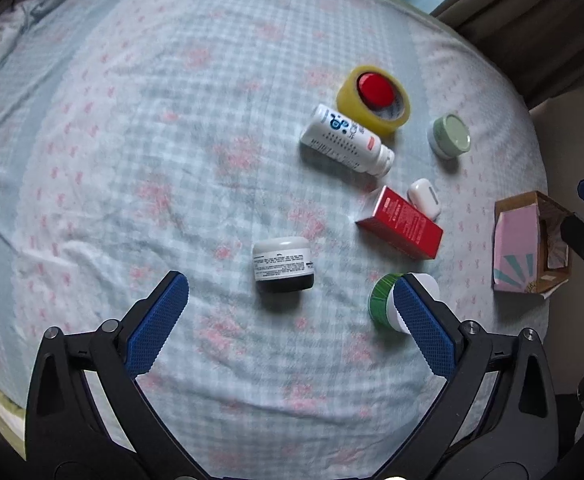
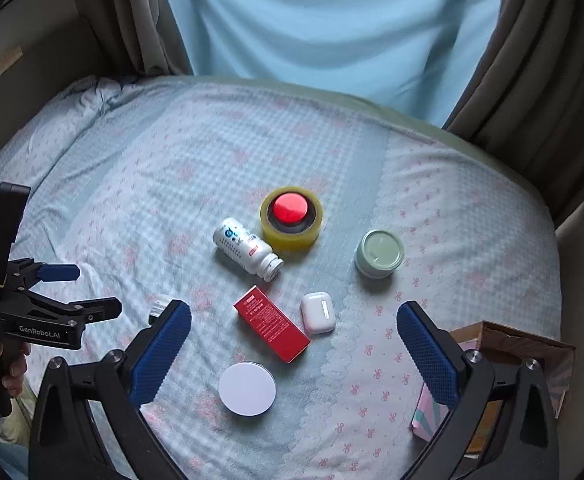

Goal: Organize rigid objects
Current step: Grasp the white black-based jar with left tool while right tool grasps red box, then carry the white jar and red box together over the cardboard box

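Note:
Several small items lie on a checked bedsheet. A white-and-dark jar lies on its side between the fingers of my open left gripper. A green-sided tub with a white lid sits by my left gripper's right finger. A red box, a white earbud case, a white bottle, a yellow tape roll with a red cap inside and a pale green jar lie beyond. My right gripper is open and empty above them.
An open pink cardboard box stands at the bed's right edge. Curtains and a light blue drape hang behind the bed. The left gripper and the hand holding it show in the right wrist view.

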The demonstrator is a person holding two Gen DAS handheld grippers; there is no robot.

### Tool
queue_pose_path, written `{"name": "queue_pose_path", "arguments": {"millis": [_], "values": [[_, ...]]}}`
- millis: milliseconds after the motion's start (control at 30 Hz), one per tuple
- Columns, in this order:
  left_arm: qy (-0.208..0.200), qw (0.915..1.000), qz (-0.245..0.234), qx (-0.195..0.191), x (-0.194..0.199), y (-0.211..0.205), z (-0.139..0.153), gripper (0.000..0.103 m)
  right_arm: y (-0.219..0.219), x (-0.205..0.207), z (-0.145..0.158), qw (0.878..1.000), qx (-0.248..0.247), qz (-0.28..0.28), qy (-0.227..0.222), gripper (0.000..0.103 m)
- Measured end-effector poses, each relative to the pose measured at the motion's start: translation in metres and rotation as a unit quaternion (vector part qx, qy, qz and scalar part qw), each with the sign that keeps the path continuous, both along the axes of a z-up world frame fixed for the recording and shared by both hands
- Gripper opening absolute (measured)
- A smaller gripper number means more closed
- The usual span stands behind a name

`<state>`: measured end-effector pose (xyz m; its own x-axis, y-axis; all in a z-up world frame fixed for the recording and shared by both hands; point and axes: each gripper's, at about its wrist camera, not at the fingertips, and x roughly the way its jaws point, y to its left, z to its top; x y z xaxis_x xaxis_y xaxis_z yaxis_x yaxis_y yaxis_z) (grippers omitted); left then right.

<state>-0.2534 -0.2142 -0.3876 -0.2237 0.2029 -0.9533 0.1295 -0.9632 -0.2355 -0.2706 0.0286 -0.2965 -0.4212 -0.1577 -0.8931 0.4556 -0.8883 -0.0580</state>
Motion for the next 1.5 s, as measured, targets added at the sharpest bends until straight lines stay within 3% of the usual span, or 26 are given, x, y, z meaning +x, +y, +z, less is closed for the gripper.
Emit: {"name": "queue_pose_path", "arguments": {"millis": [167,367,600,700,767,833,867,967,1133,1500], "values": [[-0.048,0.998,0.039,0.015,-0.016,0.002,-0.058,0.096,-0.017,-0.029,-0.063,0.996,0.047,0.05,-0.052,0.102],[-0.084,0.9947,0.058,0.015,-0.02,0.005,-0.103,0.089,-0.043,-0.046,-0.133,0.978,0.112,0.142,-0.102,0.088],[-0.107,0.9918,0.069,0.005,-0.021,0.008,-0.126,0.085,-0.063,-0.037,-0.182,0.944,0.175,0.239,-0.144,0.085],[-0.105,0.992,0.07,-0.005,-0.023,0.009,-0.126,0.078,-0.067,-0.037,-0.195,0.933,0.188,0.255,-0.168,0.072],[-0.101,0.9929,0.063,-0.006,-0.024,0.012,-0.124,0.068,-0.067,-0.038,-0.2,0.93,0.189,0.256,-0.185,0.065],[-0.096,0.994,0.052,0.0,-0.024,0.016,-0.12,0.053,-0.067,-0.038,-0.205,0.926,0.189,0.257,-0.201,0.047],[-0.094,0.9945,0.045,-0.002,-0.024,0.019,-0.118,0.053,-0.066,-0.037,-0.206,0.925,0.189,0.258,-0.205,0.042],[-0.083,0.996,0.028,-0.014,-0.021,0.023,-0.117,0.053,-0.065,-0.034,-0.208,0.923,0.193,0.265,-0.2,0.041],[-0.076,0.9962,0.042,0.009,-0.016,0.013,-0.114,0.053,-0.062,-0.029,-0.208,0.923,0.2,0.266,-0.193,0.04],[-0.048,0.9958,0.072,0.026,-0.007,-0.019,-0.079,0.053,-0.053,-0.029,-0.177,0.94,0.181,0.24,-0.165,0.038]]}}
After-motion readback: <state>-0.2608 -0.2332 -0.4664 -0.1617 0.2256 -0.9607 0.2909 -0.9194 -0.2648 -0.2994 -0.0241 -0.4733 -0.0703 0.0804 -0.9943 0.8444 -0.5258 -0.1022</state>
